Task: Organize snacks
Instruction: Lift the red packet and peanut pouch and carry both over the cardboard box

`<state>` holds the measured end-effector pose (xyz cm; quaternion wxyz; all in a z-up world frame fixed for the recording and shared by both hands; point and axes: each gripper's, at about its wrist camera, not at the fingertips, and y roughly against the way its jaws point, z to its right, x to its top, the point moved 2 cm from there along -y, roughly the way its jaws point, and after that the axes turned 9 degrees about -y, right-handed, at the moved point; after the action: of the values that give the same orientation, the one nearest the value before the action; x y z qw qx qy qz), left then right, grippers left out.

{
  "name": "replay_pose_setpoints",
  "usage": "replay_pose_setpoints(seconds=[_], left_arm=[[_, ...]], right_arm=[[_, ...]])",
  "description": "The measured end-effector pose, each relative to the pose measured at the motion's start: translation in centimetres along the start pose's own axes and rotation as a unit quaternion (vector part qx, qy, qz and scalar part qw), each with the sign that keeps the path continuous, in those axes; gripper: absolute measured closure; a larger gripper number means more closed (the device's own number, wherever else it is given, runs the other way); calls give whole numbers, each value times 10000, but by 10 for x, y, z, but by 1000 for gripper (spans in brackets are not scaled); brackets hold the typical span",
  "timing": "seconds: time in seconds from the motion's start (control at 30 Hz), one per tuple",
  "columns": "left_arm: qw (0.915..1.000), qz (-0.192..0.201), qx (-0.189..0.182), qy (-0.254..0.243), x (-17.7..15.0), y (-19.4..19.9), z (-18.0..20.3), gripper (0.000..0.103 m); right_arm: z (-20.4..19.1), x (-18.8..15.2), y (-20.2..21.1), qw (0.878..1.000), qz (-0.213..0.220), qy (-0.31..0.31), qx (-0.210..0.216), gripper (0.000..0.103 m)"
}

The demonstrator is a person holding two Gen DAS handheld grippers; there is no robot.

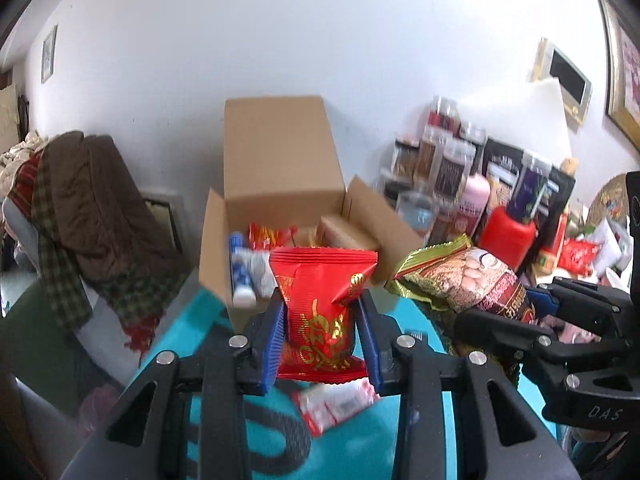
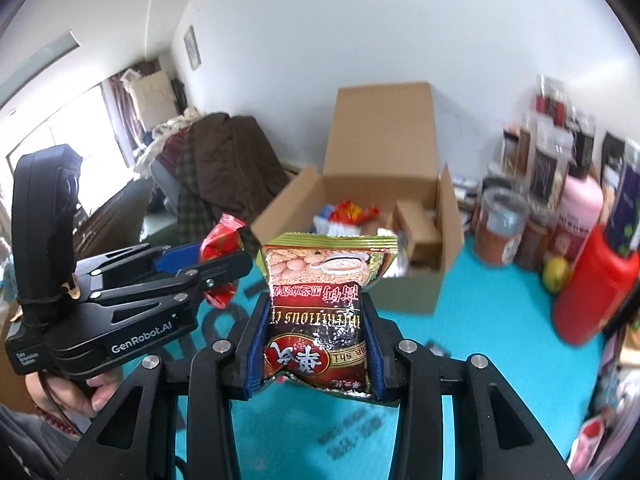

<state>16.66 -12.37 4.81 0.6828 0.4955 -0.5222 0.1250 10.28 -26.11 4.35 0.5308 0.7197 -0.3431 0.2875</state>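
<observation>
Left hand-held gripper (image 1: 320, 320) clamps red packet (image 1: 320, 304), right hand-held gripper (image 2: 316, 344) clamps peanut bag (image 2: 320, 304); box (image 1: 280, 160) contents blurred.

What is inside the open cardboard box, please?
Inside the cardboard box are a blue-and-white tube, an orange-red packet and a small brown carton. The held red snack packet covers part of the interior, and the bottom is hidden.
</observation>
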Motion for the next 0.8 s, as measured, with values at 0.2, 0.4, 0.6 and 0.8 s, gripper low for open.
replay_pose_setpoints(seconds=[0.2, 0.4, 0.6, 0.8], left_arm=[[9996, 270, 36, 69, 33, -13, -13, 69], [9989, 453, 76, 100, 63, -36, -25, 69], [9982, 550, 185, 168, 87, -62, -37, 69], [9975, 548, 347, 272, 98, -92, -52, 69]], right_arm=[[-1, 35, -3, 9995, 311, 110, 31, 63], [6, 69, -15, 9980, 604, 142, 91, 63], [16, 99, -38, 9966, 804, 165, 101, 63], [28, 120, -72, 9962, 842, 137, 169, 63]])
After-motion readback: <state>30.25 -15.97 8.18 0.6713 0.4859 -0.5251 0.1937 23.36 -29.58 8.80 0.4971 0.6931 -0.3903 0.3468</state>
